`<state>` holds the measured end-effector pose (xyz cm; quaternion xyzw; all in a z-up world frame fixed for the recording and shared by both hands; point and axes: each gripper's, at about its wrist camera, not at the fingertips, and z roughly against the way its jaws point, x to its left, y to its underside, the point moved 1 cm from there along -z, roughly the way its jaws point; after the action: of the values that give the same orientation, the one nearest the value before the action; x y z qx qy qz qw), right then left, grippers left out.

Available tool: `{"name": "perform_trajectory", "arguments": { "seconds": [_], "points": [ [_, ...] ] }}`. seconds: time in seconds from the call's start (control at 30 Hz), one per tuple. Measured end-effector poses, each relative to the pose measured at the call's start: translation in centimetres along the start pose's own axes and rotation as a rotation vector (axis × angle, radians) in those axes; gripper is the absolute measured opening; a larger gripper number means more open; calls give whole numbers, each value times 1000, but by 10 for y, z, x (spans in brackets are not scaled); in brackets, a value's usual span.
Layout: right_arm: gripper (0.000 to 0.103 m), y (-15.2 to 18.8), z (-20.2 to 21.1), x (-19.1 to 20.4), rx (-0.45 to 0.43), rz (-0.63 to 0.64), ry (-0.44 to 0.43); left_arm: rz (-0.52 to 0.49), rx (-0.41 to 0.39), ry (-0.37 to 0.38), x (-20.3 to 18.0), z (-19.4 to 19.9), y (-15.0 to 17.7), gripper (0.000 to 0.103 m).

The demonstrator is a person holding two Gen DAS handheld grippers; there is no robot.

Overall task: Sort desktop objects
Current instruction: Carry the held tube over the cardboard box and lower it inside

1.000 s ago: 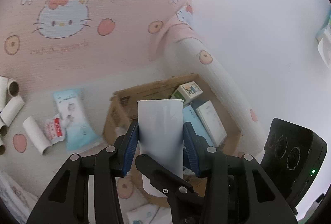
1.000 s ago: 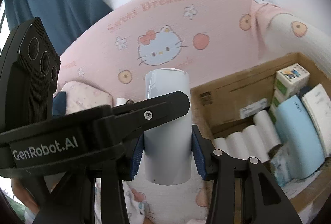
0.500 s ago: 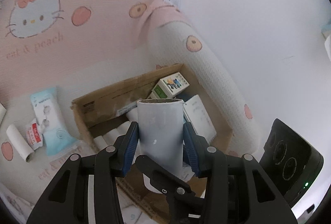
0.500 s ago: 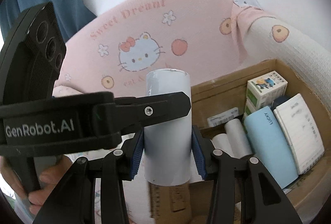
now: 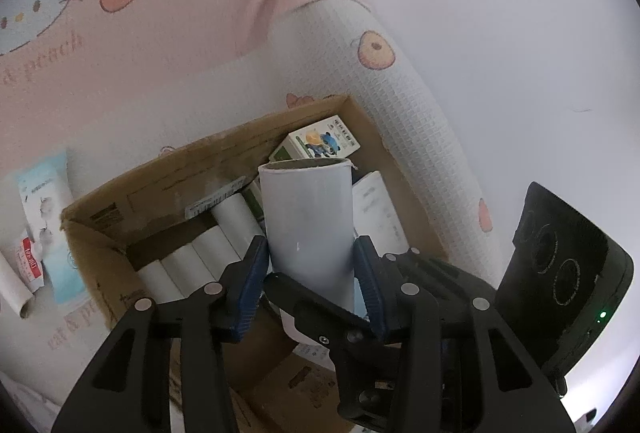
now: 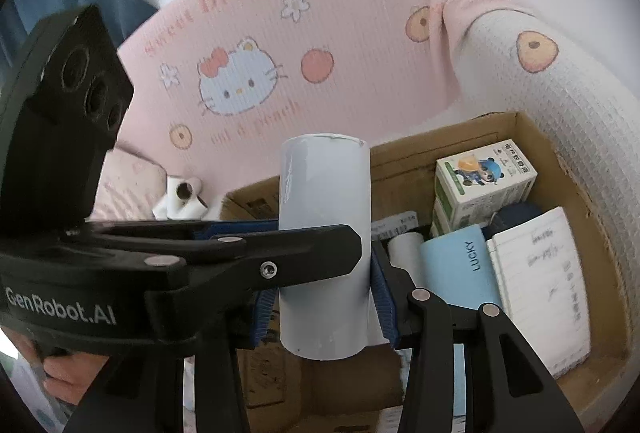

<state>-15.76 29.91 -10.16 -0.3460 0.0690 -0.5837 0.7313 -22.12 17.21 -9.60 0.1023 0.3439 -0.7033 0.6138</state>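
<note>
Tube held over cardboard box

Cardboard box (image 6: 532, 137) on the cartoon-print cover holds white rolls (image 5: 236, 217), a notebook and small cartons. Above it, both the left hand-held gripper (image 5: 310, 281) and right hand-held gripper (image 6: 324, 297) clamp one upright grey tube (image 6: 324, 217).

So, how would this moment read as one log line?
left gripper: shut on paper tube | right gripper: same tube | position: above cardboard box

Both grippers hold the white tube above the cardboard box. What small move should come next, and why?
Probably lower the white tube toward the row of tubes in the cardboard box; it hangs above them, pinched by the left gripper and the right gripper.
</note>
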Motion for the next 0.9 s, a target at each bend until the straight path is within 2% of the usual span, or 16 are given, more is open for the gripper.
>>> {"name": "perform_trajectory", "arguments": {
  "seconds": [0.23, 0.6, 0.7, 0.8, 0.9],
  "points": [
    [41, 1, -20, -20, 83, -16, -2, 68, 80, -25, 12, -29, -6, 48],
    [41, 4, -68, -42, 314, -3, 40, 192, 204, -66, 41, -81, -4, 48],
    [41, 6, -75, -47, 342, -9, 61, 220, 219, -83, 48, -88, -3, 47],
    [41, 6, -74, -49, 351, -13, 54, 226, 225, -147, 55, -96, -1, 47],
    [41, 6, -71, -49, 358, 23, 78, 281, 257, -132, 62, -106, 0, 47]
  ]
}}
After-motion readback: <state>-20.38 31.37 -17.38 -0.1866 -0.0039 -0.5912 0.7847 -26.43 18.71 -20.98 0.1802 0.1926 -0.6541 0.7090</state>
